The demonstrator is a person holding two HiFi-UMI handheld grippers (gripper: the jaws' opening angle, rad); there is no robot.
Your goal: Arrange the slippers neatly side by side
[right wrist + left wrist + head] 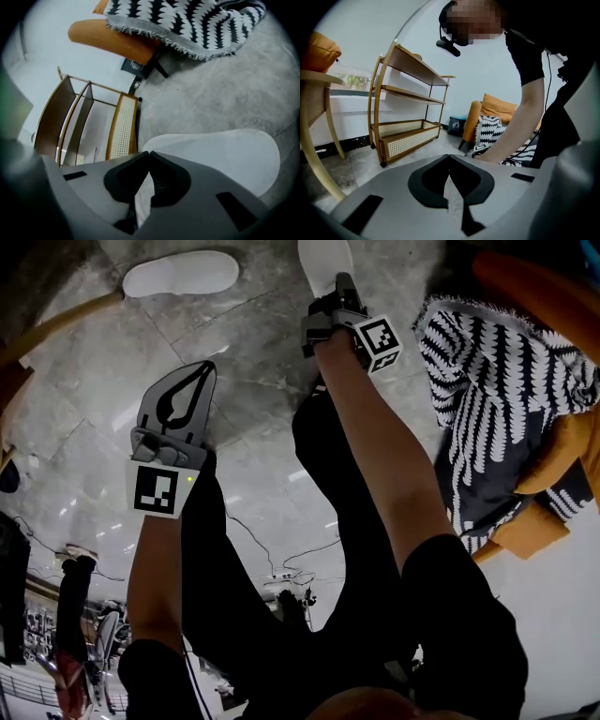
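Note:
Two white slippers lie on the grey stone floor in the head view. One slipper rests flat at the top left, on its own. The other slipper is at the top centre, and my right gripper is shut on its edge. In the right gripper view this slipper spreads out to the right of the right gripper, with white fabric pinched between the jaws. My left gripper hovers over bare floor below the first slipper. In its own view the left gripper is shut and holds nothing.
An orange chair draped with a black-and-white blanket stands at the right. A curved wooden leg crosses the top left. A wood and cane shelf rack stands by the wall. A thin cable lies on the floor.

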